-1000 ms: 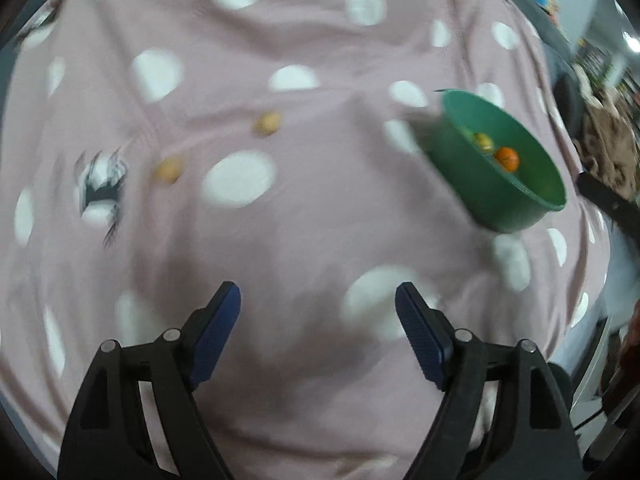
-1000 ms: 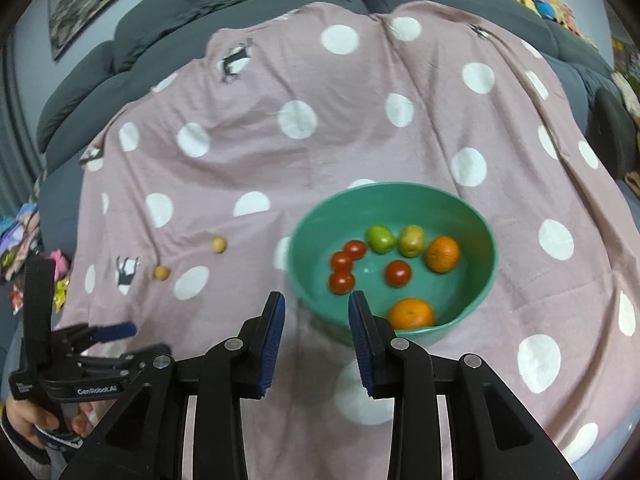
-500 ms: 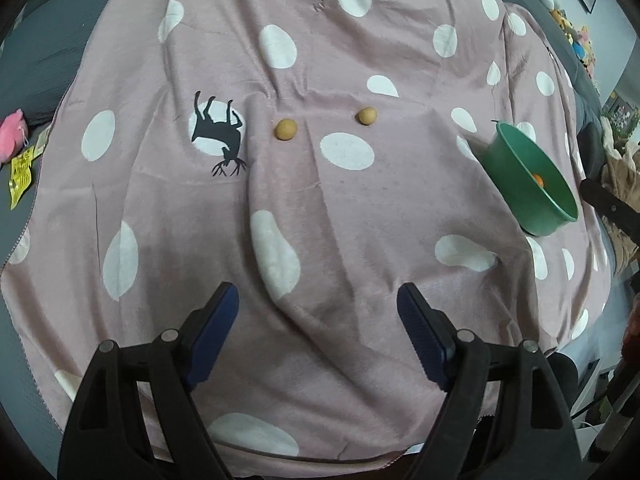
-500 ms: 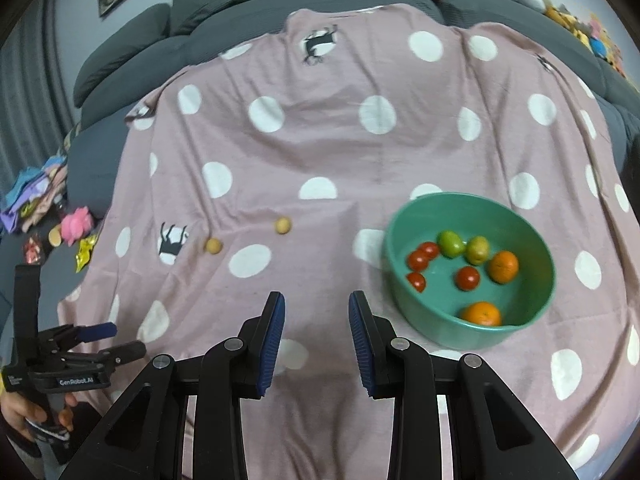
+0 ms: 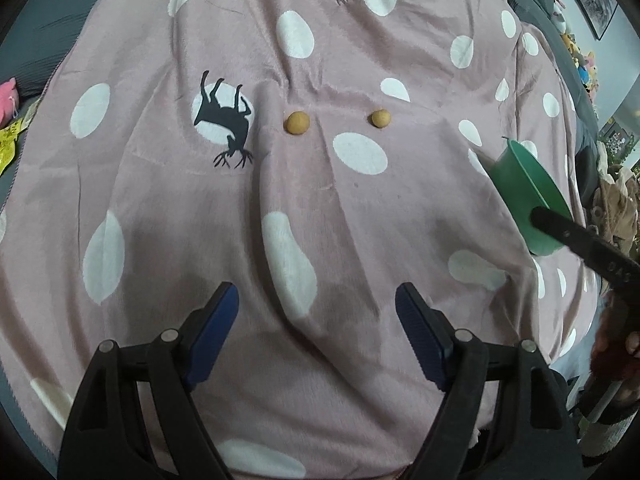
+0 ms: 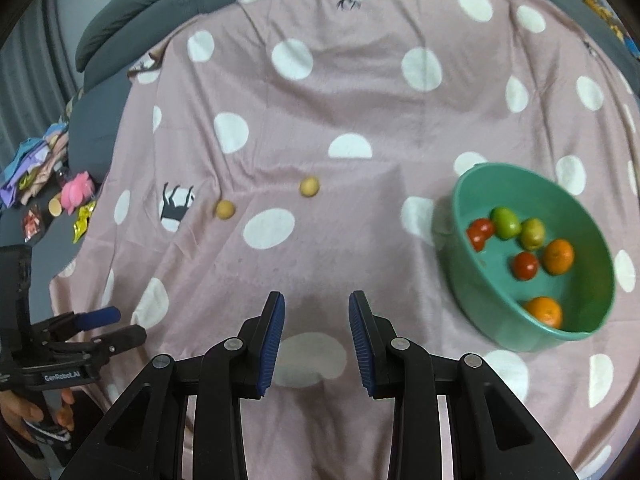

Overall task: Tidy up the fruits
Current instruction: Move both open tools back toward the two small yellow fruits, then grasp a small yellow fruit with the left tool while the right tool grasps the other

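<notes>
— Where do the loose fruits lie from the left tool (image 5: 316, 312)?
— Straight ahead, well apart from it: two tan fruits (image 5: 297, 122) (image 5: 380, 118) side by side on the blanket (image 5: 160, 184); both are round, so there is no long axis to line up with. Its jaws are spread wide, gripping nothing.
— And the right tool (image 6: 316, 320)?
— Released too, empty, narrower gap. The green bowl (image 6: 472, 280) sits to its right. I'd judge the left one better lined up; open blanket all round, folds only.

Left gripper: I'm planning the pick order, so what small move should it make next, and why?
Probably ease the left gripper forward toward the nearer yellow fruit. Its jaws are open and empty, and two fruits lie loose on the blanket, outside the green bowl.
</notes>
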`<state>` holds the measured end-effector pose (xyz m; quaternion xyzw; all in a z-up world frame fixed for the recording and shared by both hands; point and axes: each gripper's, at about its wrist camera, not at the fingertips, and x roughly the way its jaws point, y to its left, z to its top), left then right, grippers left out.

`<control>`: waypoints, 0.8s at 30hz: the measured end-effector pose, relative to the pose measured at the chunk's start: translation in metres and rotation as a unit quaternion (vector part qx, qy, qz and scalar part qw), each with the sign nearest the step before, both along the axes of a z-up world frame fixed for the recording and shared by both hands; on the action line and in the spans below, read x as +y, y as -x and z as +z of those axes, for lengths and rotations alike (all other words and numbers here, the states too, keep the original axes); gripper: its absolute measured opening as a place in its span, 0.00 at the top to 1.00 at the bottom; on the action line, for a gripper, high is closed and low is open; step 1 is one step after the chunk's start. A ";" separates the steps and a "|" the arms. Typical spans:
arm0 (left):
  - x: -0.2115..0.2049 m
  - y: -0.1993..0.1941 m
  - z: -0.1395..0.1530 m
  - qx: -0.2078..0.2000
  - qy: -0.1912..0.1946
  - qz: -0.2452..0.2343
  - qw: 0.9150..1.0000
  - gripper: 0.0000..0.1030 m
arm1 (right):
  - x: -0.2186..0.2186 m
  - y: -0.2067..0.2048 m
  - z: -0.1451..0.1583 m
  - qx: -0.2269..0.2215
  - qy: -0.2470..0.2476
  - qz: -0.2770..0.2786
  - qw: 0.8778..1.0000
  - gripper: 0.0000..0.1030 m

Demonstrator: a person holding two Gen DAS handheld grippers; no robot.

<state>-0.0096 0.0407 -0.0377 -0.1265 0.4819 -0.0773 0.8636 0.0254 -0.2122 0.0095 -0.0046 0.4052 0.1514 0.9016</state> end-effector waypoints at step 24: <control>-0.036 -0.198 -0.033 -0.006 -0.098 -0.058 0.993 0.49 | 0.026 -0.077 -0.040 0.036 -0.033 0.040 0.998 0.68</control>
